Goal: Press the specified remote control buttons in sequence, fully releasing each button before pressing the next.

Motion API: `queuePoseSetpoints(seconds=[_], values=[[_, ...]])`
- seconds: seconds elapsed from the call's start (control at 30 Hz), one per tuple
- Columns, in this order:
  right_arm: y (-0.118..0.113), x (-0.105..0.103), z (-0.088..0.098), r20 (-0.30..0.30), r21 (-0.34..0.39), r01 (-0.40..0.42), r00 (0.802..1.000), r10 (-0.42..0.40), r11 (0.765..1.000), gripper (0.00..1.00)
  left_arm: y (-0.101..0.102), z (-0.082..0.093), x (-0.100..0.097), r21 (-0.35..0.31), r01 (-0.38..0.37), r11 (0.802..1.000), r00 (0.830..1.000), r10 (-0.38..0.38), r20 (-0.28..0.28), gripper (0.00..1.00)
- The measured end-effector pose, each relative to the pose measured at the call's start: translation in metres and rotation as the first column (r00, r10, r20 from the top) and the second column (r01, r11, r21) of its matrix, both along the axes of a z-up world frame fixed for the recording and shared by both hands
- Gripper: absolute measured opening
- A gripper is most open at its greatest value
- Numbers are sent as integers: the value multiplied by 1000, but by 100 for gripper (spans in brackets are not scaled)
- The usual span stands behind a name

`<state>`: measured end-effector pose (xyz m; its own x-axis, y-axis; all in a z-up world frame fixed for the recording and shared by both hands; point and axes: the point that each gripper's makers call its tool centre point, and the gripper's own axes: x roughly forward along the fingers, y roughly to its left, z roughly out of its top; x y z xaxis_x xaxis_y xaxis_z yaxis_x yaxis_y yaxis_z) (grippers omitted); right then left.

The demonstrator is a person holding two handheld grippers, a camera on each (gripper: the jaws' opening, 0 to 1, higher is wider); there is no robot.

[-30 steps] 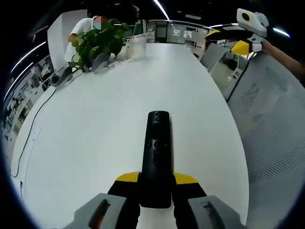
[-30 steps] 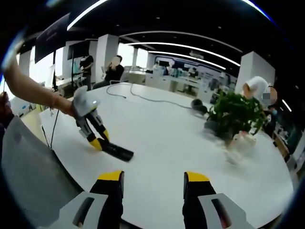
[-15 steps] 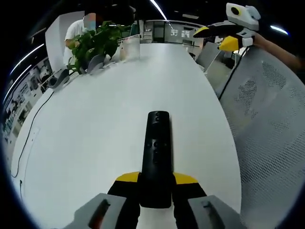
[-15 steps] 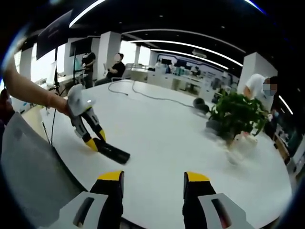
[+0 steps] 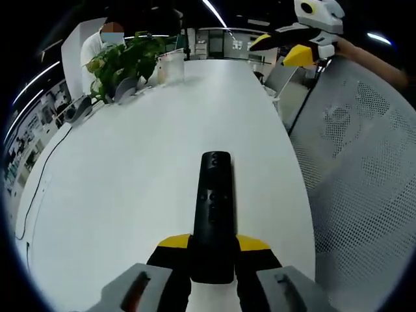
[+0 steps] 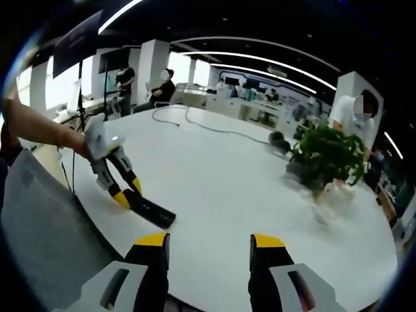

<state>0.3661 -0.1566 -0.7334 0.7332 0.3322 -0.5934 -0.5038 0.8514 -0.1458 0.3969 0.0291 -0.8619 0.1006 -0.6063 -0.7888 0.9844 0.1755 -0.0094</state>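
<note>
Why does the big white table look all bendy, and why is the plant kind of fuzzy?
In the left gripper view, the fisheye lens curves the table edges, while the remote in the left tool looks sharp. In the right gripper view, the plant is smeared by blur, and ceiling light strips bend into arcs.

A long white bench (image 5: 130, 175) carries a potted plant (image 5: 120, 62) toward 11 o'clock, a clear container (image 5: 170, 66) just beside it, and a black cable (image 5: 40, 188) at 9 o'clock.

Black remote (image 5: 215, 208), white table (image 5: 130, 169), seemingly grey perforated chair back (image 5: 364, 195).
</note>
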Motion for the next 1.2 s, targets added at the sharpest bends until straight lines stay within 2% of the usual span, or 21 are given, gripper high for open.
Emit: queuePoseSetpoints(seconds=[0.5, 0.8, 1.2], values=[[14, -9, -11, -51, -47, -93, 995, 90, 995, 44, 1, 0, -23, 6, -21, 1000, 1000, 21, -11, 25], [22, -15, -17, -85, -60, -152, 986, 147, 987, 42, 2, -1, -33, 34, 14, 999, 1000, -14, -5, 25], [29, -22, -25, -127, -120, -215, 972, 200, 969, 38, 2, -2, -57, 83, 95, 992, 995, -94, -9, 25]])
